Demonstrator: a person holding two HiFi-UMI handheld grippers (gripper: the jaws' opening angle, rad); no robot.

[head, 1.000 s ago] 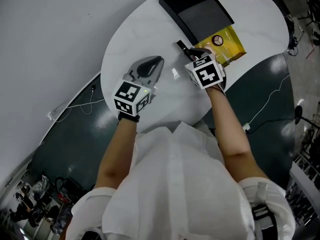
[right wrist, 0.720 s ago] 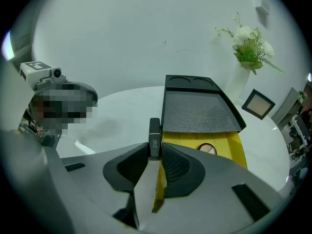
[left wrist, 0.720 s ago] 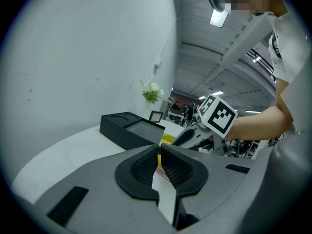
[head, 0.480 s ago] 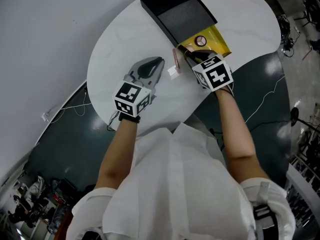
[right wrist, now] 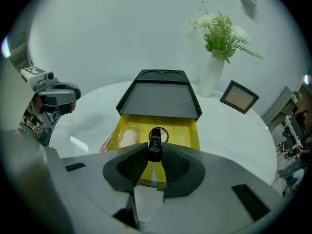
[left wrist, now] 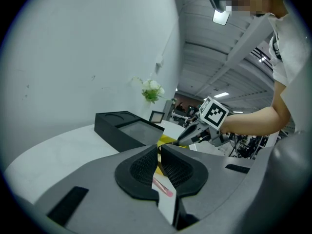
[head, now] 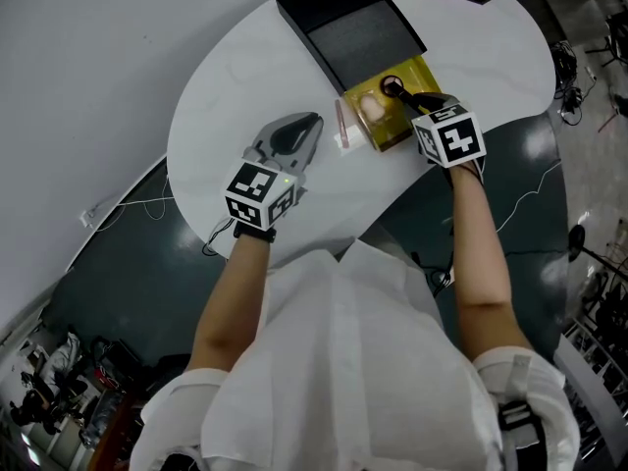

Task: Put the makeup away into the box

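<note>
A white round table (head: pixel 245 86) holds a box whose yellow tray (right wrist: pixel 187 133) lies open at the near end of its black top (right wrist: pixel 158 101). The right hand-held gripper (right wrist: pixel 155 161) hangs over the tray, its jaws clamped on a small black makeup tube (right wrist: pixel 155 144) that points forward out of them. Already in the tray are a round compact (right wrist: pixel 164 135) and, to its left, a pale puff (right wrist: pixel 127 138). The left hand-held gripper (left wrist: pixel 157 162) waits further left, jaws almost together on nothing. A pink item (head: pixel 341 124) lies on the table just left of the tray. The tube should probably go down low over bare yellow floor, clear of the compact, before the jaws part, so it cannot bounce or roll.
</note>
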